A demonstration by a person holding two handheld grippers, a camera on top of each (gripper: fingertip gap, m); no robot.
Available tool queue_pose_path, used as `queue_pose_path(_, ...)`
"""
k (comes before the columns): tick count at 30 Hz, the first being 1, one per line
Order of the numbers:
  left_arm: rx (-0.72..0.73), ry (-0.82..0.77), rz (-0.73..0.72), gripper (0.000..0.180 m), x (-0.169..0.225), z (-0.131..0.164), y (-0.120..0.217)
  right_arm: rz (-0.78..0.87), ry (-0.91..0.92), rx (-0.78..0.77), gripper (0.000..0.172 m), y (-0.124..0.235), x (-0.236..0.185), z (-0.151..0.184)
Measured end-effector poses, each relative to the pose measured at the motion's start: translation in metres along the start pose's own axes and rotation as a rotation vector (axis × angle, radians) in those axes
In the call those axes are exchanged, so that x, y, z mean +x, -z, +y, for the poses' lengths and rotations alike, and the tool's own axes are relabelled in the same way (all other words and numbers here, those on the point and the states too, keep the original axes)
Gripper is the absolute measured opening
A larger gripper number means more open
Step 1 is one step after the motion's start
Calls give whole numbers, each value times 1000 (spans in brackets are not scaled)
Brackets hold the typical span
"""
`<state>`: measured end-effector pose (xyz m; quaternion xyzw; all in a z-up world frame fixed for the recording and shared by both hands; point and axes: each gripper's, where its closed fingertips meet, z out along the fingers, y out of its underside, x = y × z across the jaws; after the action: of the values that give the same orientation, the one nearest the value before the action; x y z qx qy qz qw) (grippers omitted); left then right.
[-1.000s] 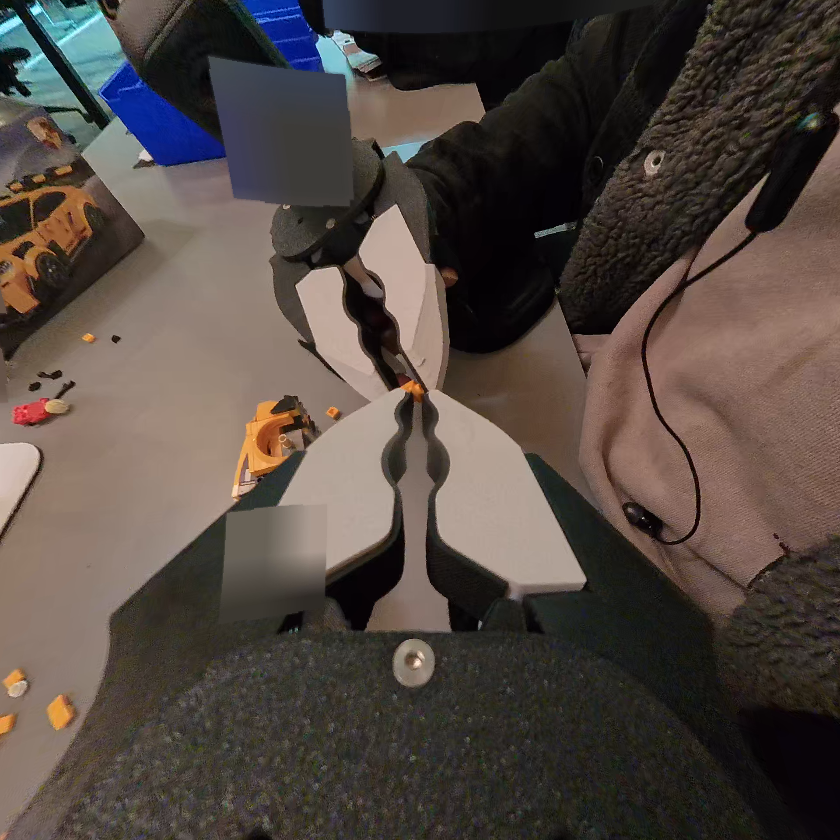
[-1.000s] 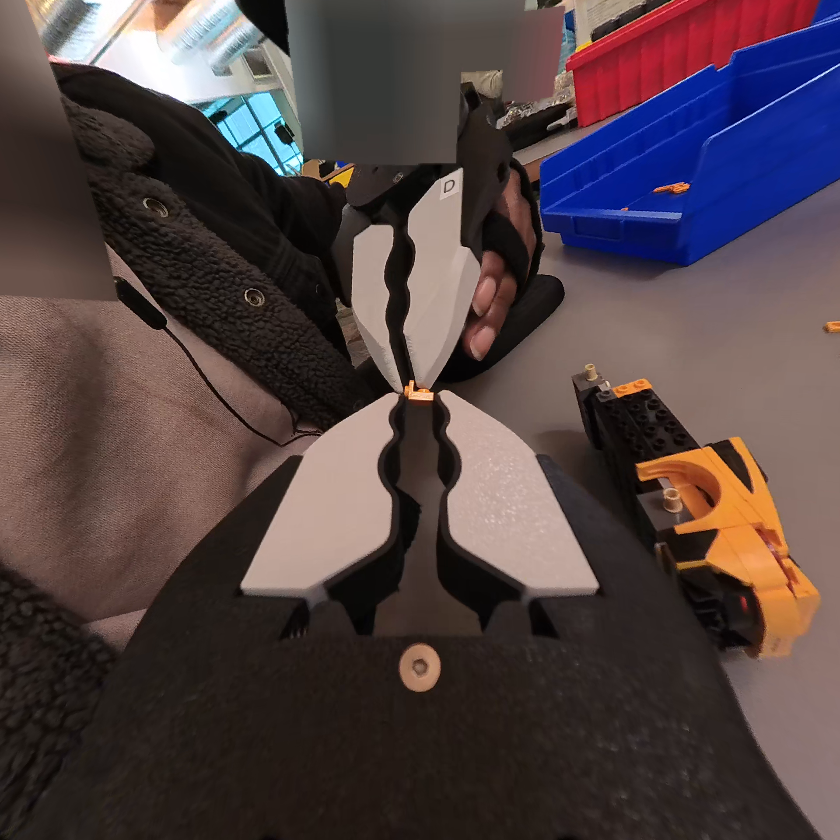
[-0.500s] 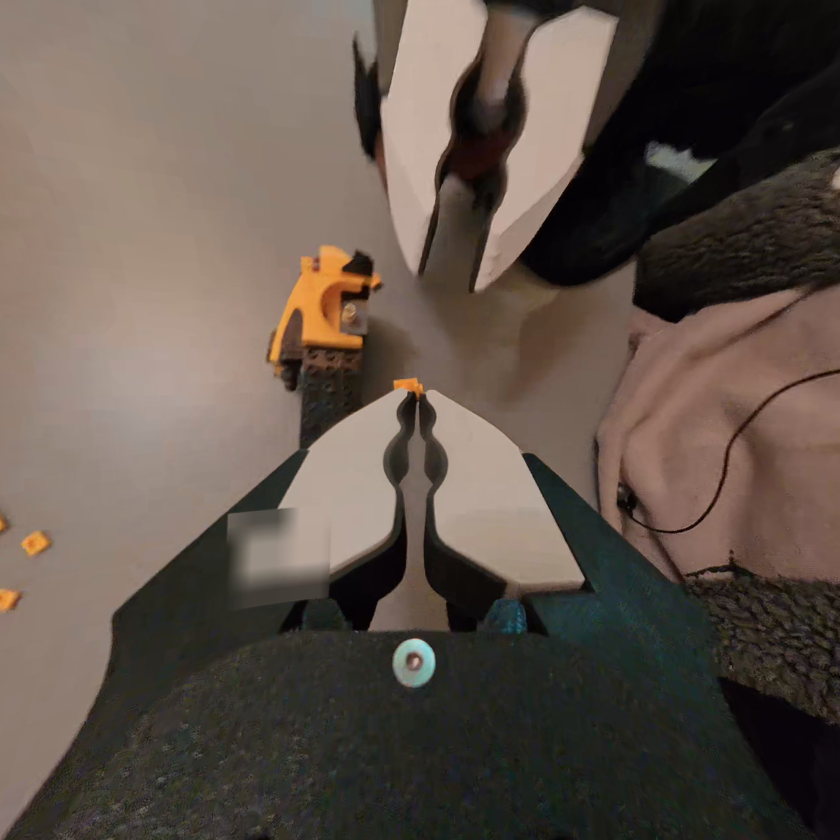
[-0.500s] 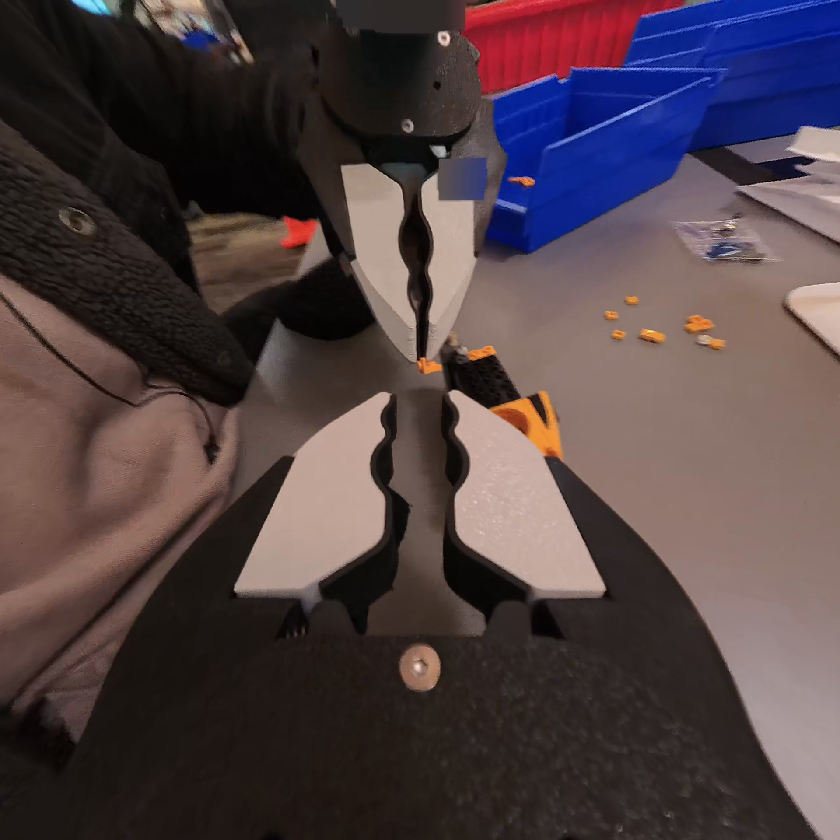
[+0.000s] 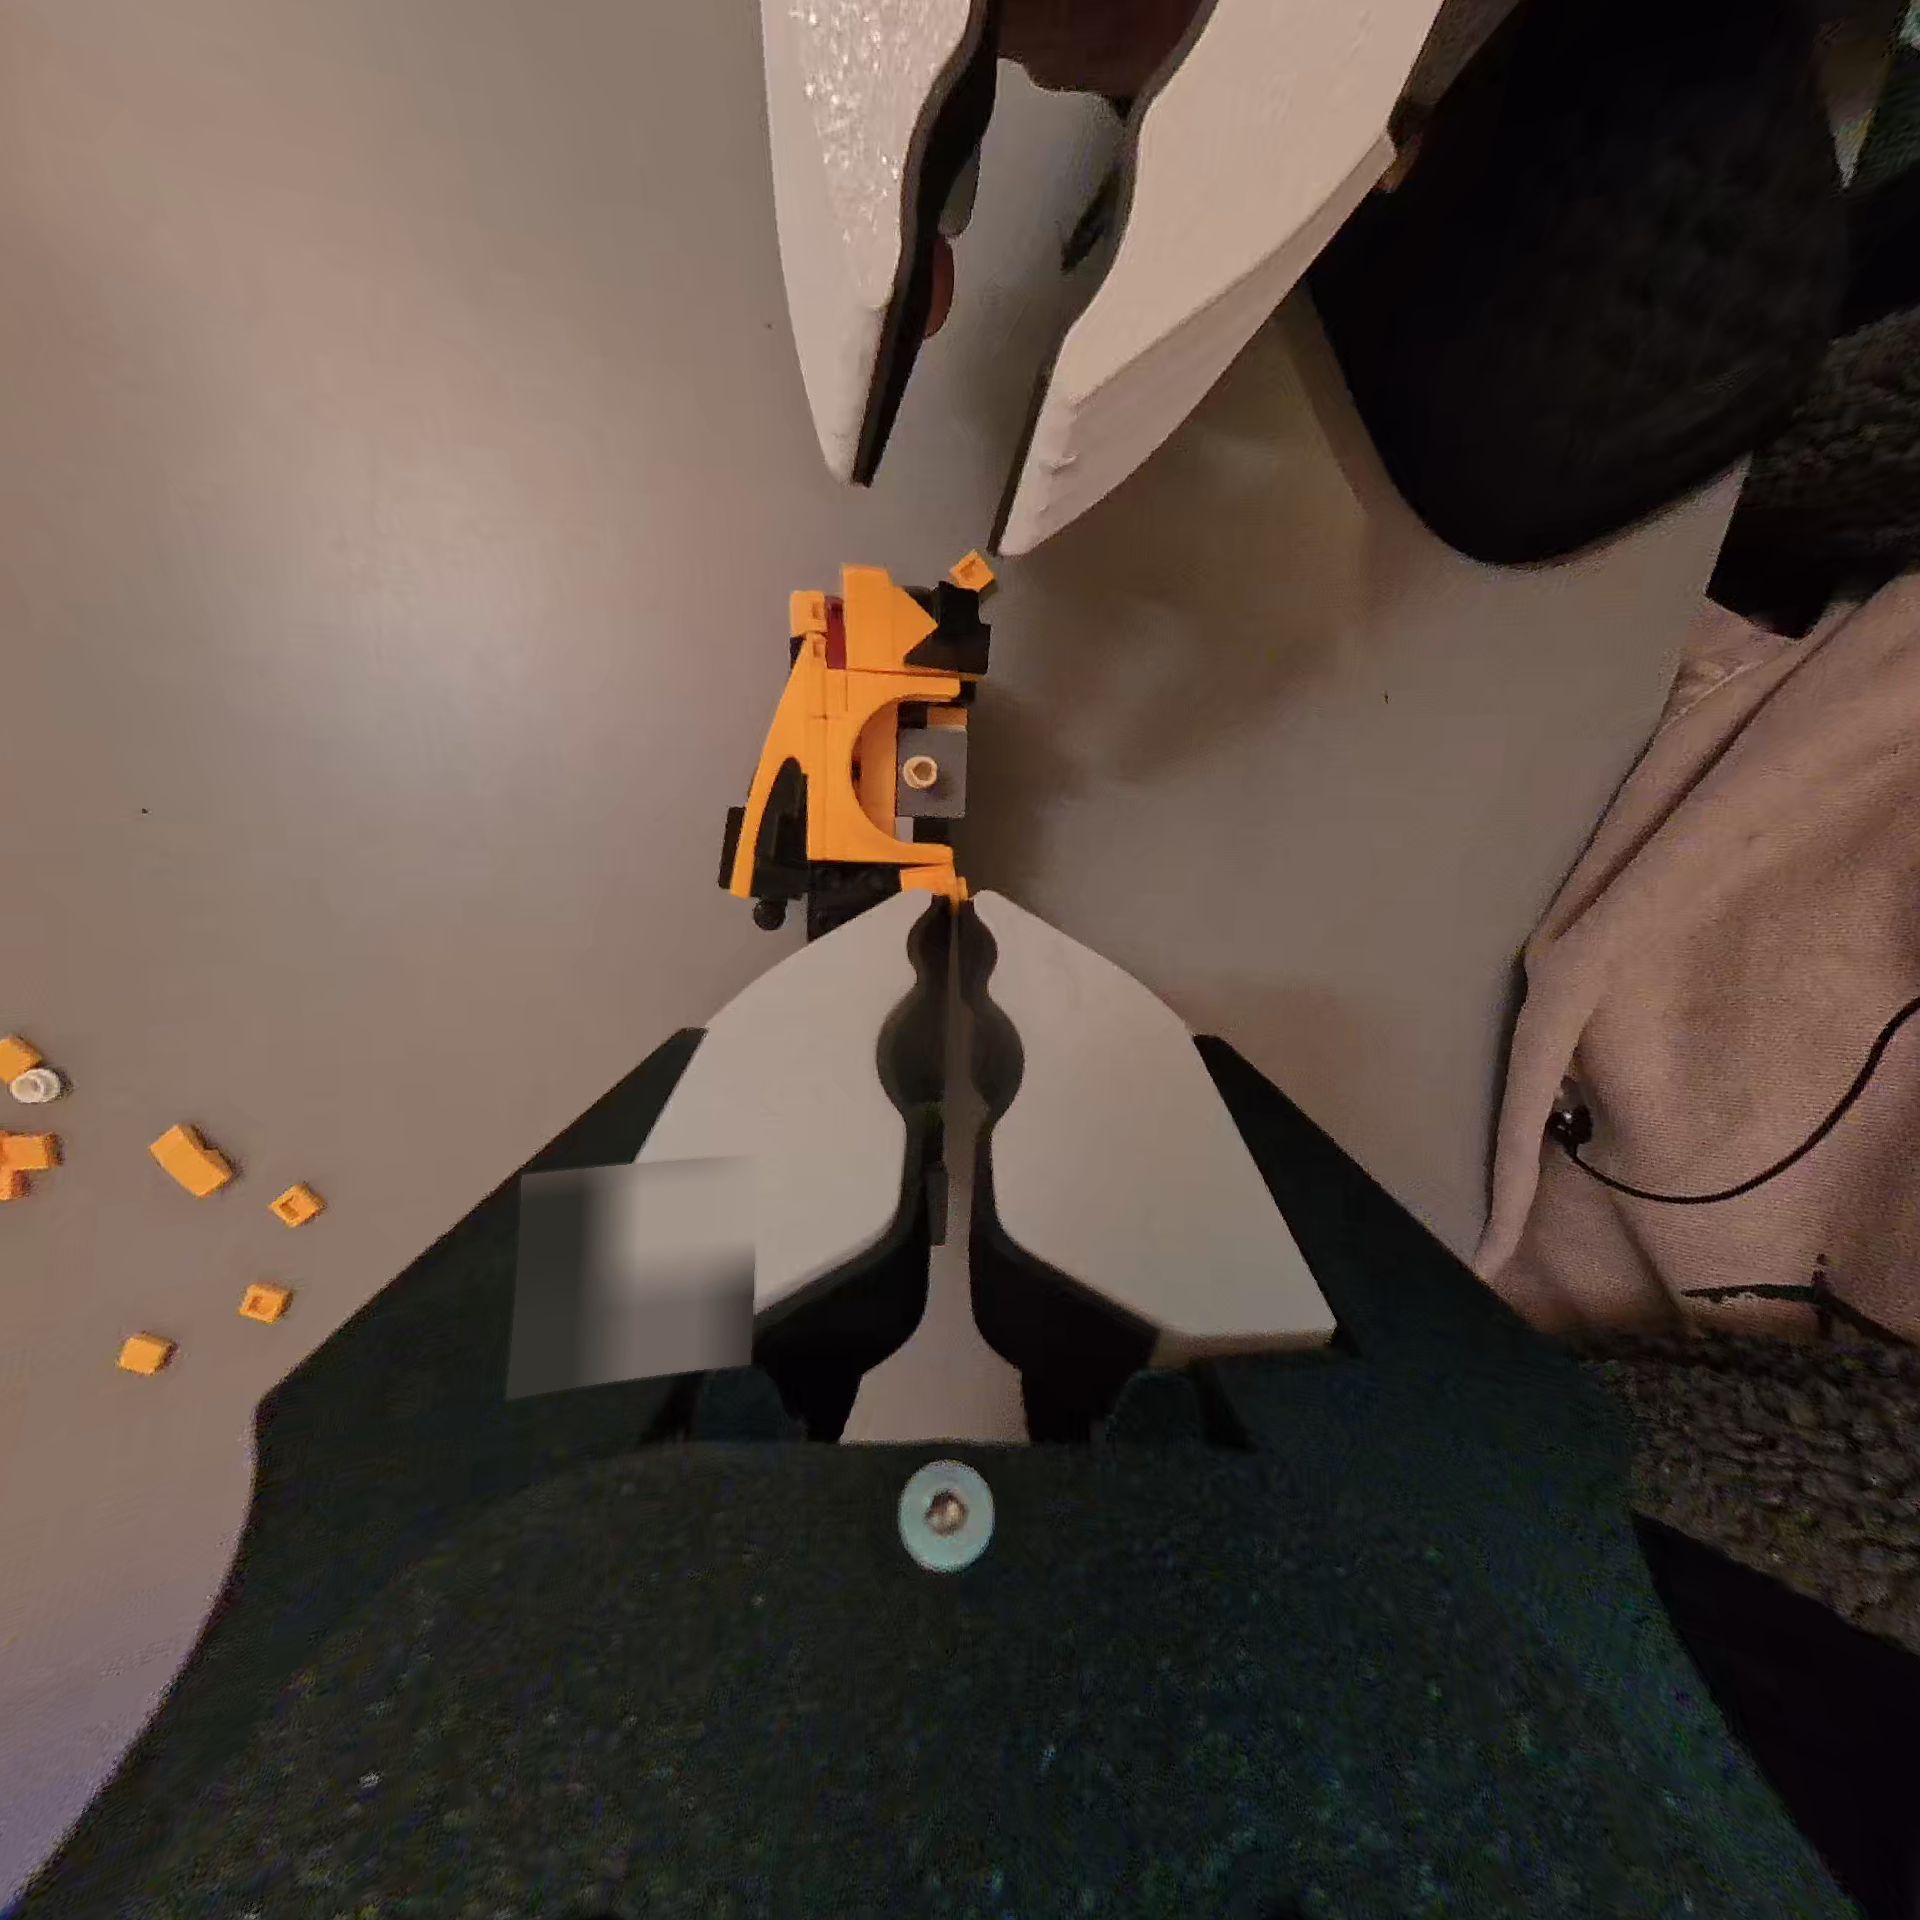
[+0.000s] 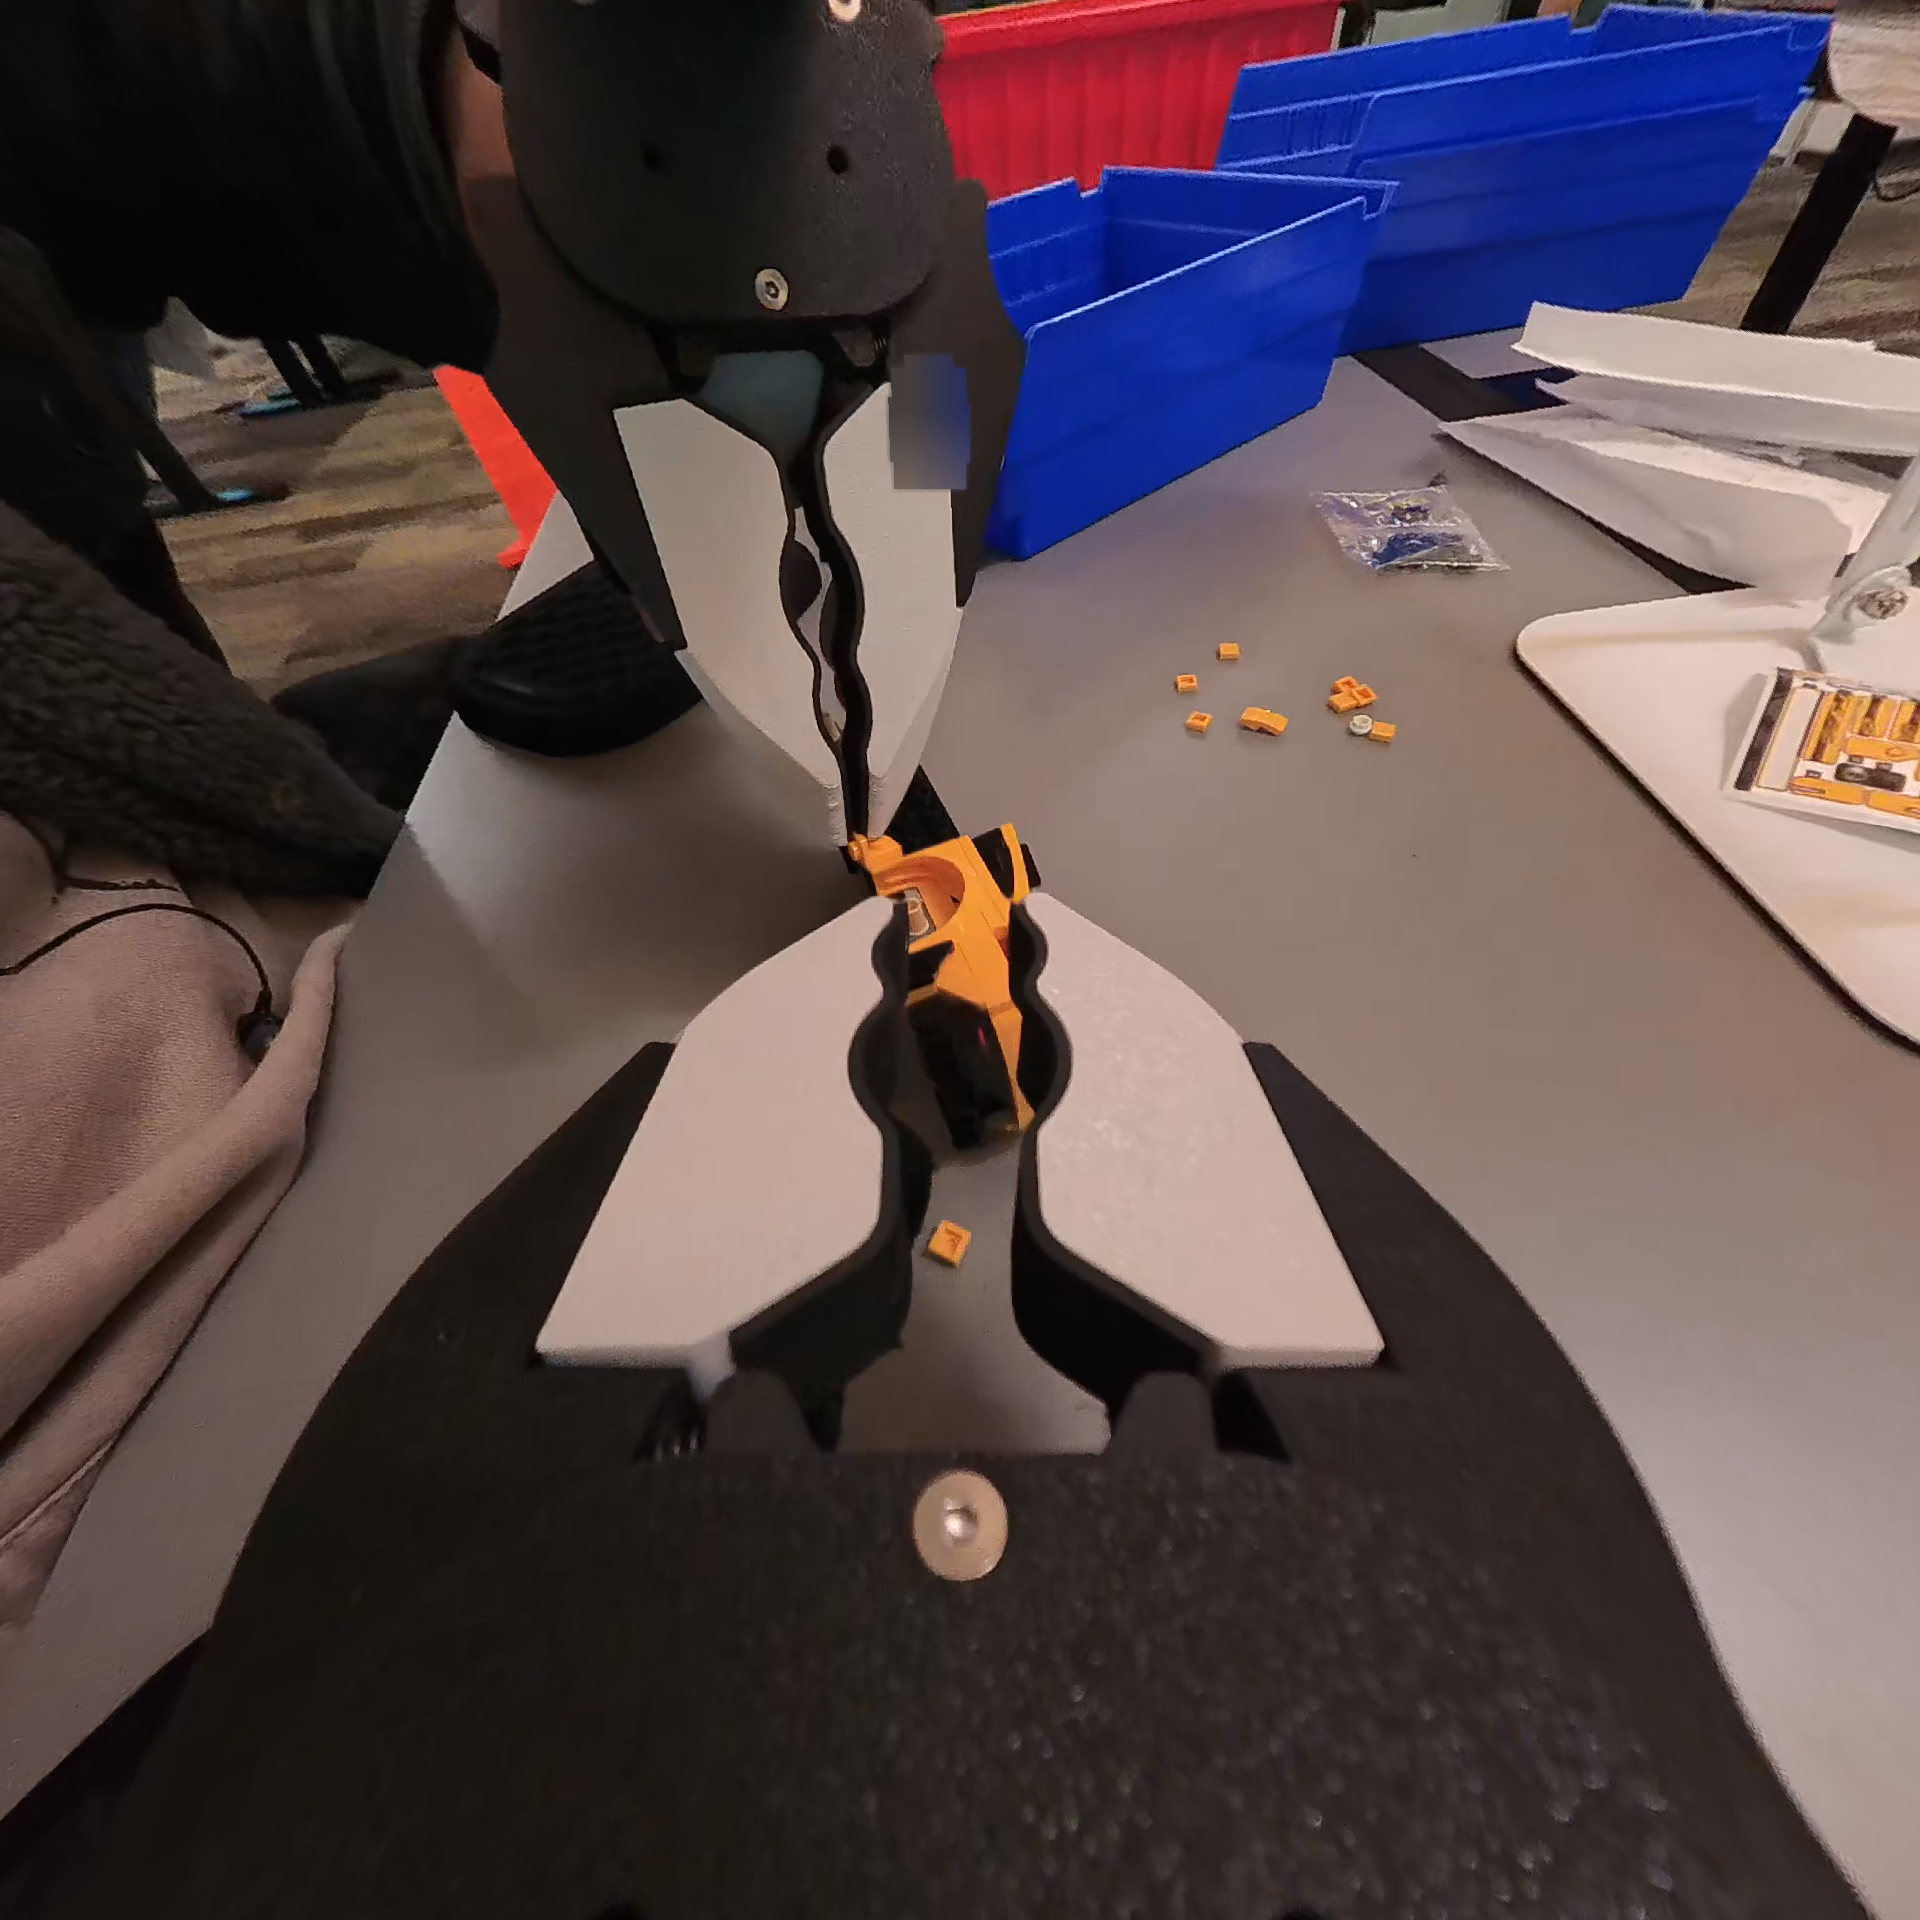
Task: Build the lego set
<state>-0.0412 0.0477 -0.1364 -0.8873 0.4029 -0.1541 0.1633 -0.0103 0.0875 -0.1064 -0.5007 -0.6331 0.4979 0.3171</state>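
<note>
Two claws meet over our bench: left claw pinching a small orange piece at the brick car, right claw open astride it; we should press squarely.

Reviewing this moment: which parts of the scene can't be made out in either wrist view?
- Rear of the brick car model: right wrist view, hidden behind the right gripper fingers.
- Model's studded base: left wrist view, covered by the left gripper.
- Clear bag contents: too small.
- White tray: cut off by the right edge.

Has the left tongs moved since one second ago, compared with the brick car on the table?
Yes. The left tongs, shut on a small orange piece, came down to the brick car from beside it.
</note>
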Motion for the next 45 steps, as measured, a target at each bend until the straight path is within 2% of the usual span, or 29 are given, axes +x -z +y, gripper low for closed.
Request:
queue_pose_path(18, -137, -47, -13, 0, -4, -2, -4, -15, 20, -32, 18, -5, -10, 7)
queue_pose_path(33, -105, -49, -14, 7, -4, -6, 3, -17, 17, -26, 17, -6, -11, 7)
queue_pose_path(38, -18, -69, -53, 27, -10, 0, 12, 6, 84, -31, 18, -6, -13, 6)
queue_pose_path(41, 19, -59, -111, 42, -19, 20, 6, 34, 161, -62, 18, -9, -16, 8)
queue_pose_path(45, 142, -9, -129, 53, -20, 31, -7, 66, 282, -167, 16, -19, -22, 10)
